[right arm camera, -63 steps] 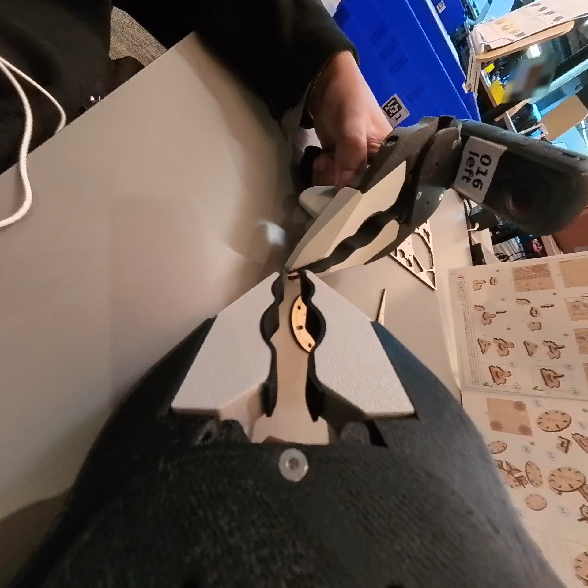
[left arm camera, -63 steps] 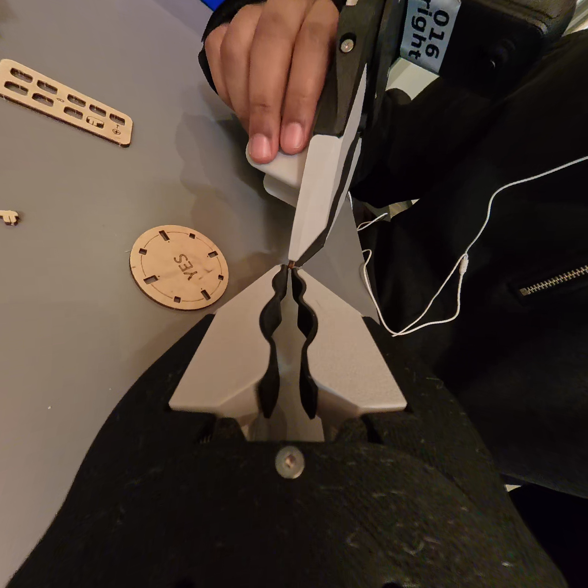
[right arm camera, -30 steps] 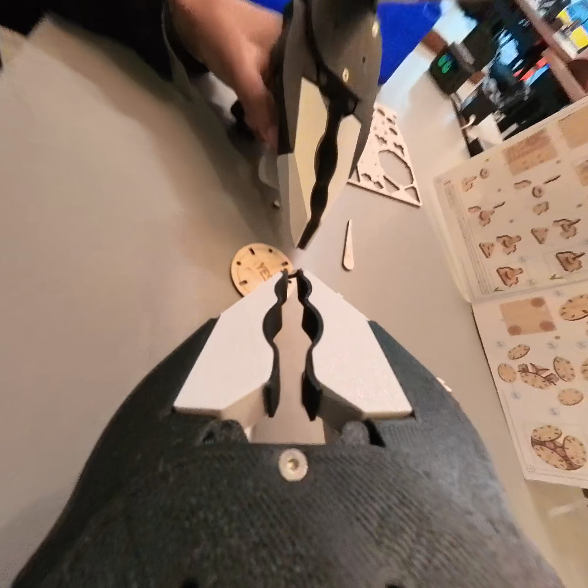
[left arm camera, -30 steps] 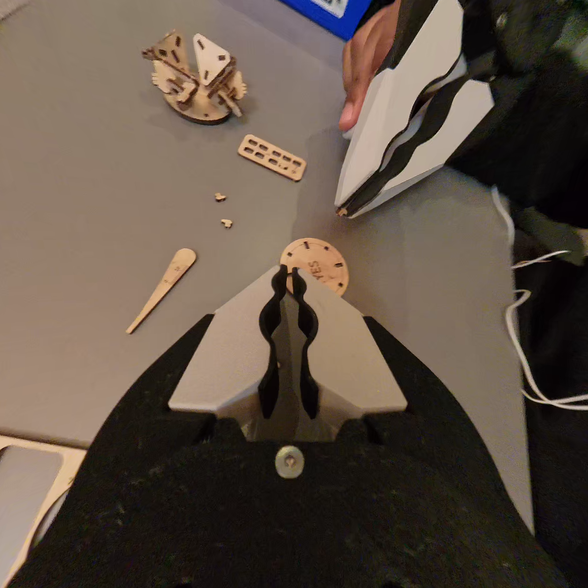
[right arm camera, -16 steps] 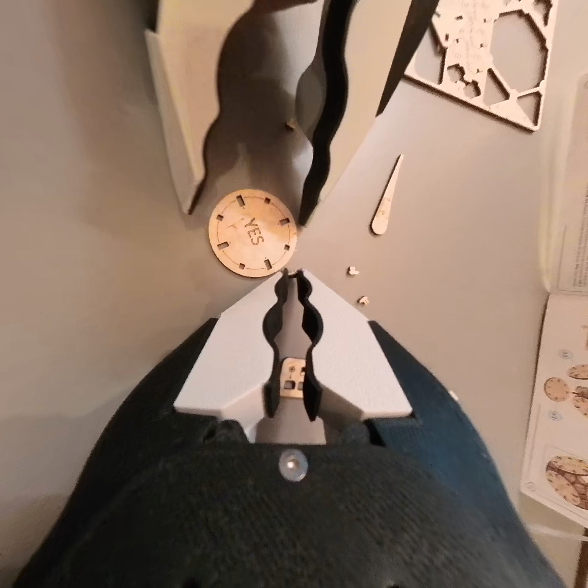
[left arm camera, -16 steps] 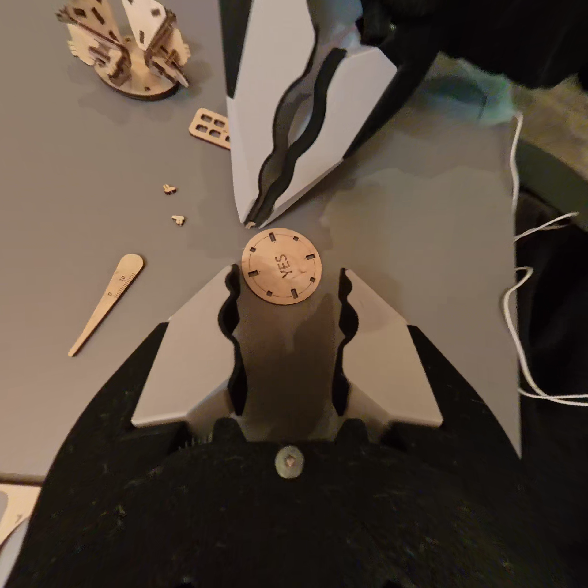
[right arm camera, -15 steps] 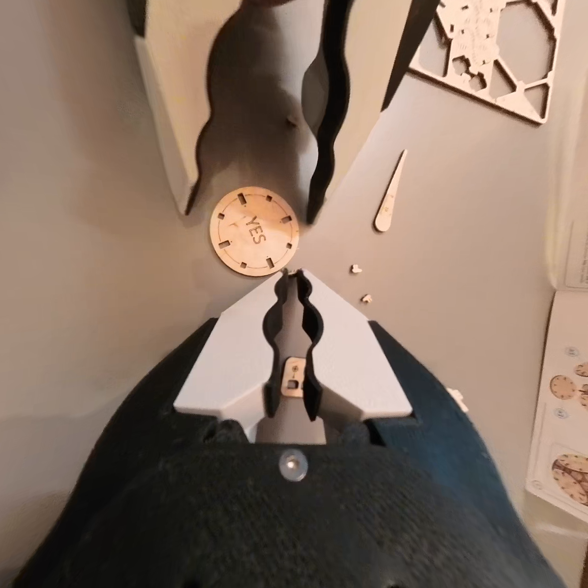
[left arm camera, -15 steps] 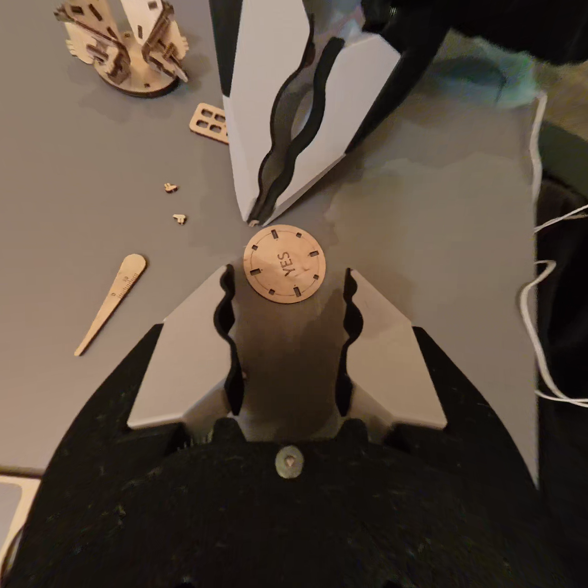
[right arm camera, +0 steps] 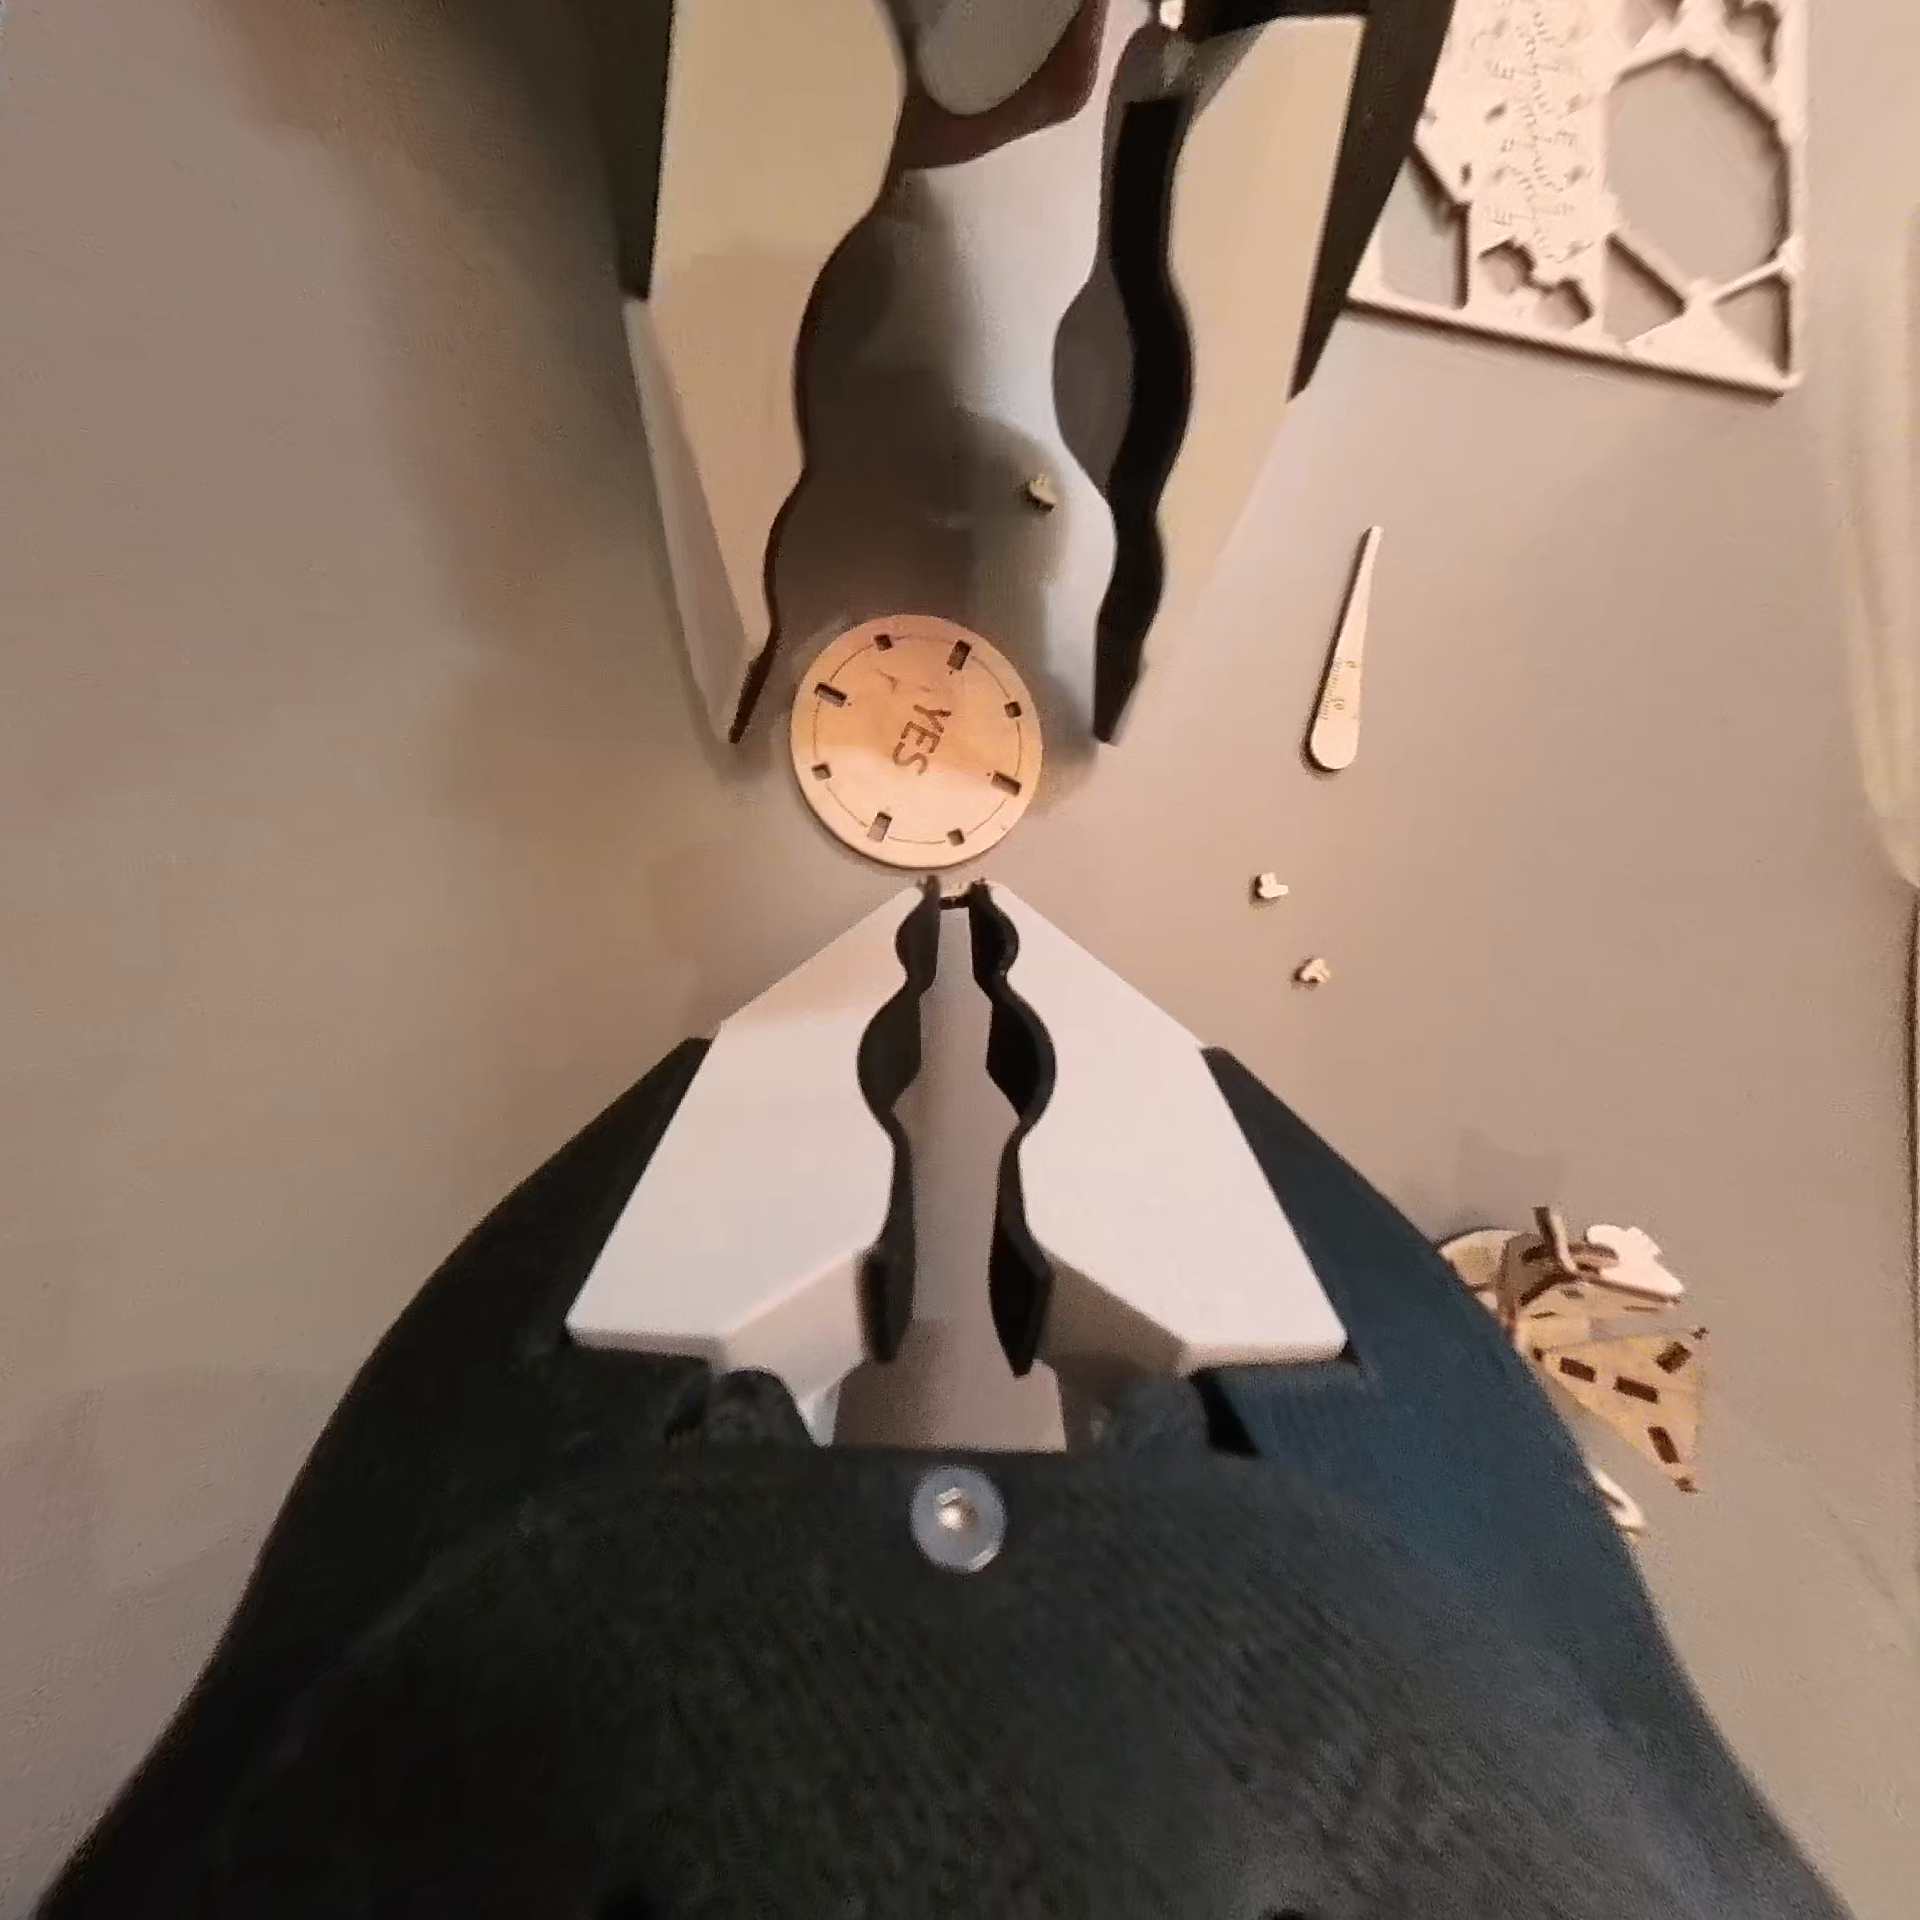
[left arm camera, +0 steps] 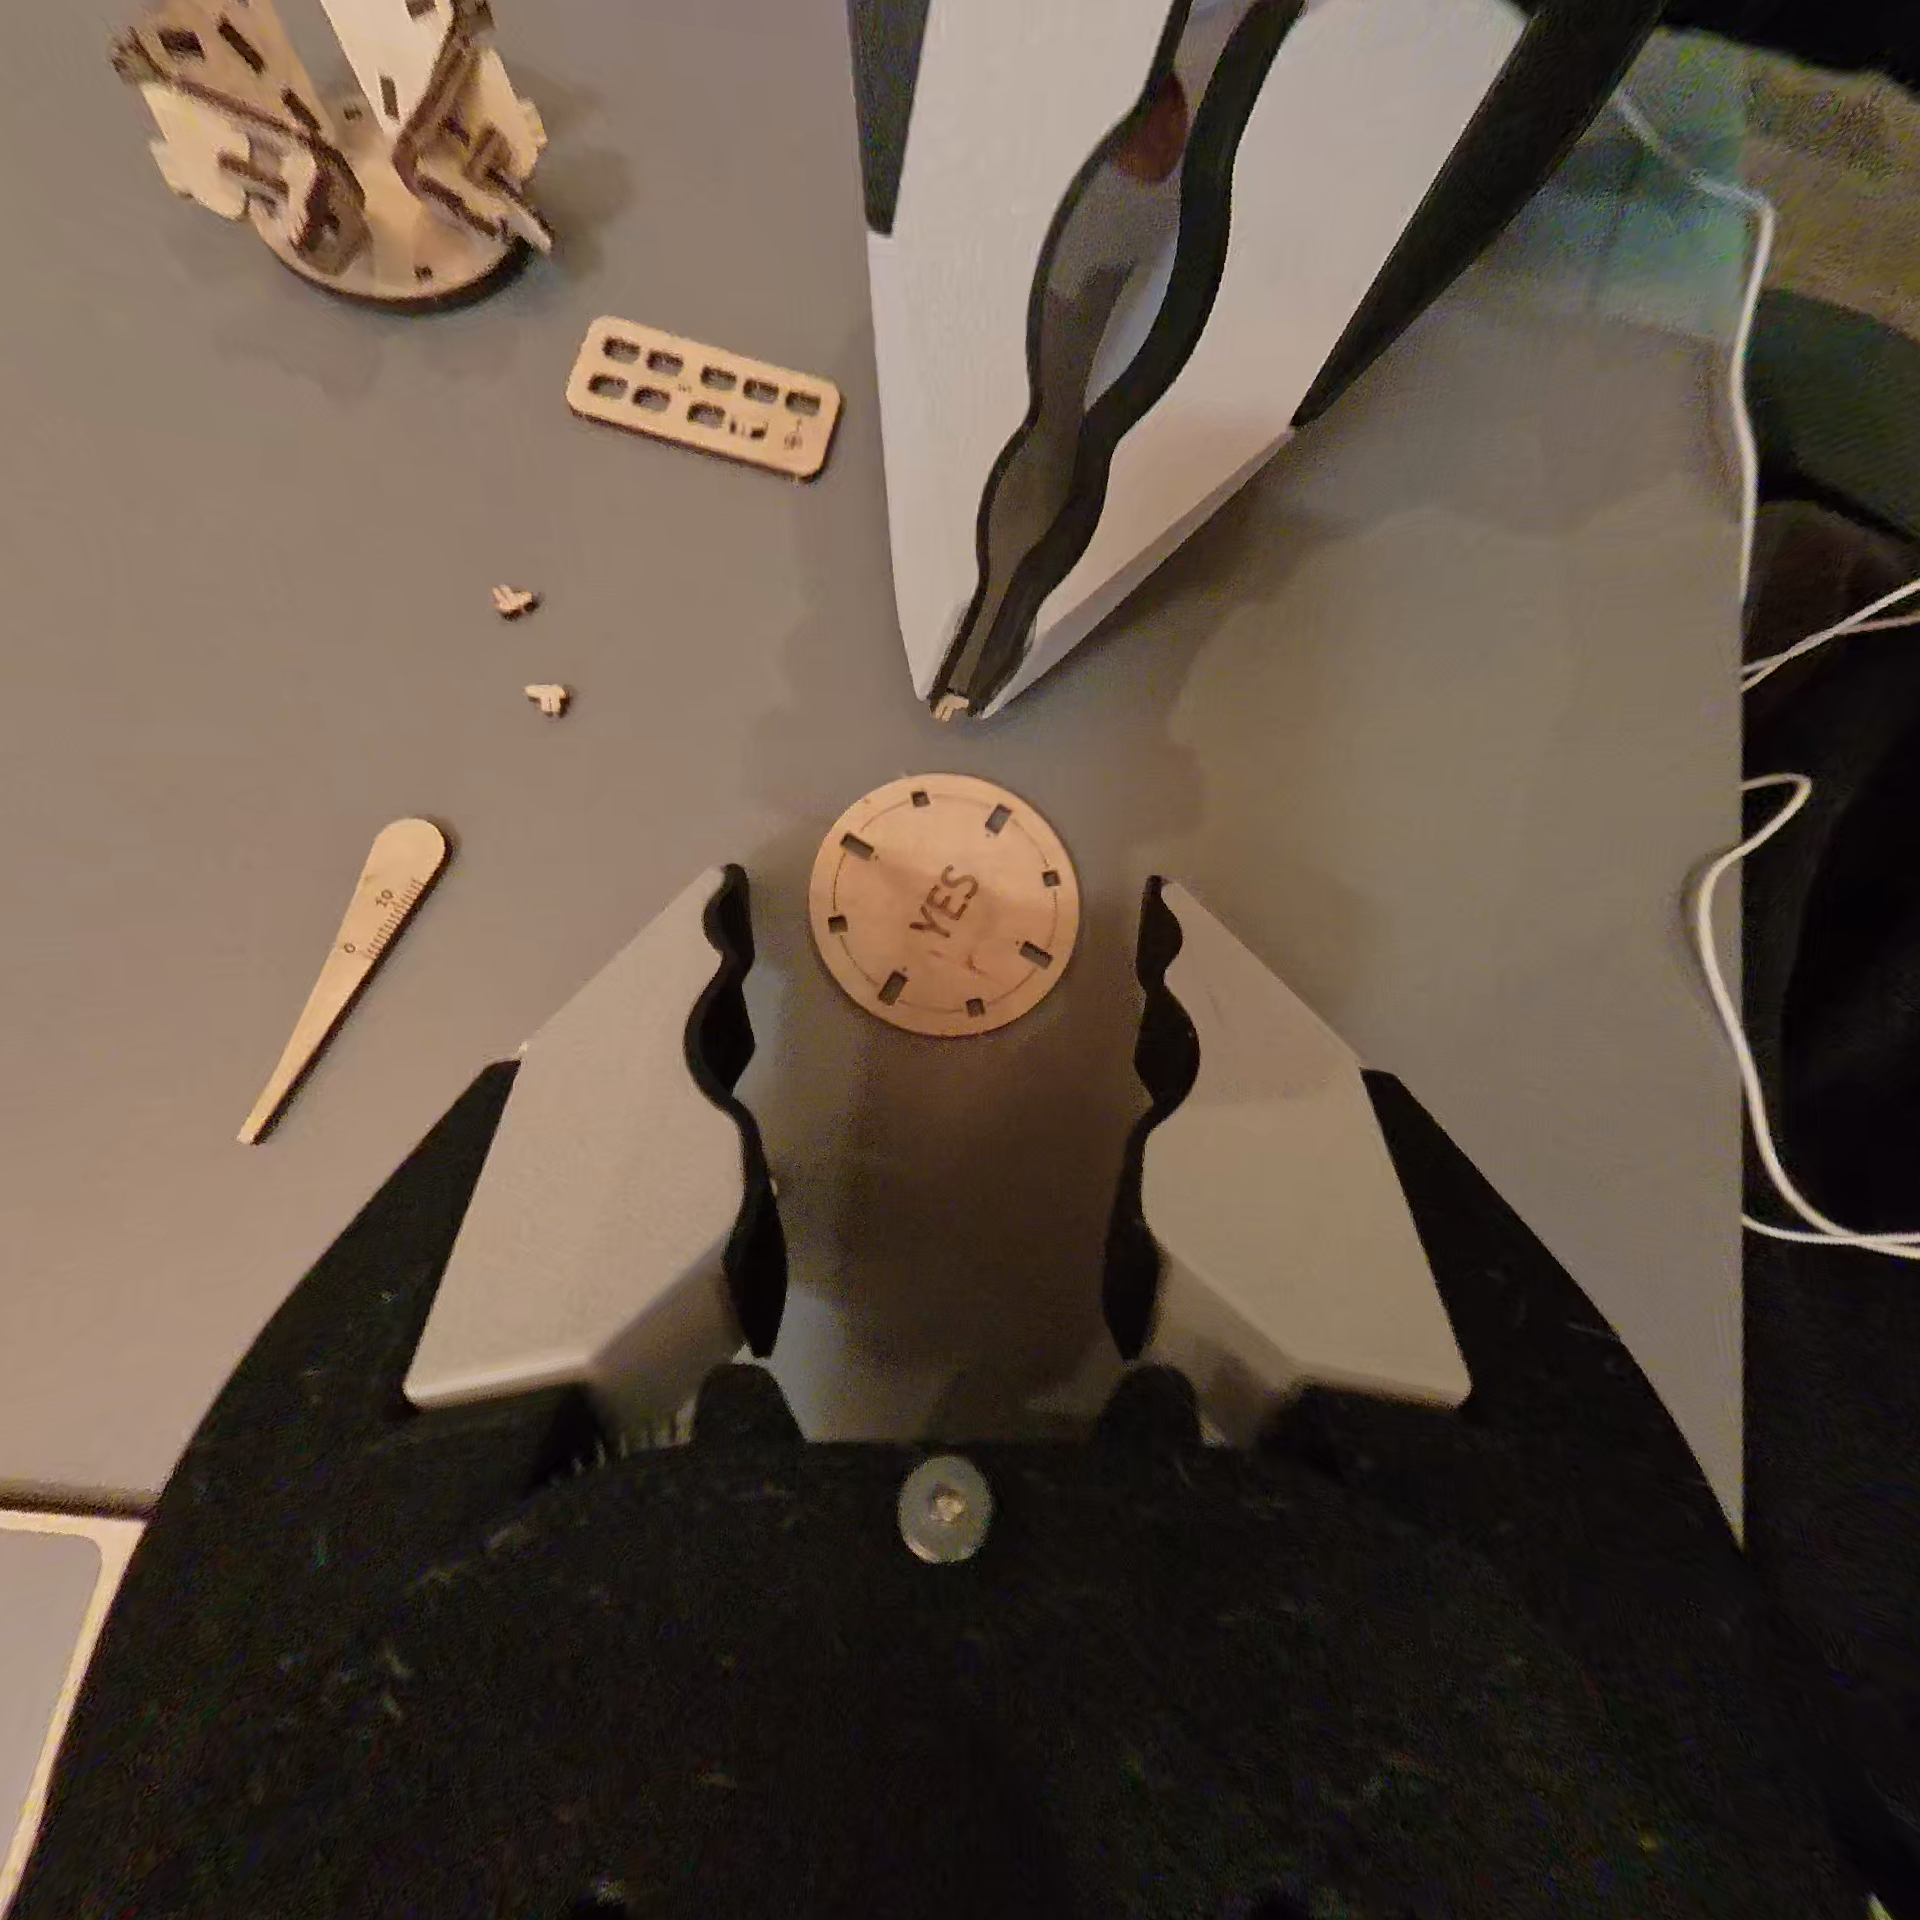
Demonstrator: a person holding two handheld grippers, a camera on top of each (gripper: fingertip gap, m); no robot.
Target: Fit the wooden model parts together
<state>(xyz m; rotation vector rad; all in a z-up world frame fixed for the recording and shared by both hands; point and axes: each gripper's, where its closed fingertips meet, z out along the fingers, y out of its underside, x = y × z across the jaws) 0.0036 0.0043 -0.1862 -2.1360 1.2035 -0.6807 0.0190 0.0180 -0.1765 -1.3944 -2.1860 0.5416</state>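
Left gripper (left arm camera: 940, 894): jaws spread wide, straddling a round wooden disc (left arm camera: 943, 902) with small slots round its rim and engraved lettering. The disc lies flat on the grey table (left arm camera: 312, 727), near the table's right edge in the left wrist view. Bare table shows between each pad and the disc's rim, so nothing is gripped.

Right gripper (right arm camera: 954, 891): fingers drawn nearly together, pinching a tiny pale wooden piece (left arm camera: 948, 709) at the very tips; the piece pokes out just beyond them. The tips sit just beside the disc's rim, on the side opposite the left gripper.

Also on the table: a tapered wooden pointer with a scale (left arm camera: 348, 971), two tiny wooden connector bits (left arm camera: 545, 698), a slotted wooden strip (left arm camera: 704, 412), a part-built wooden model (left arm camera: 343, 145) toward the far left corner, and a punched-out wooden sheet (right arm camera: 1590, 187).

Judgement on handling: the disc is thin and flat, so pads closing at table level may skate over it; lower the fingertips to touch the table and centre the disc before closing evenly. The tiny piece is held by little more than its end; keep steady pressure and avoid knocking it against the disc's rim.
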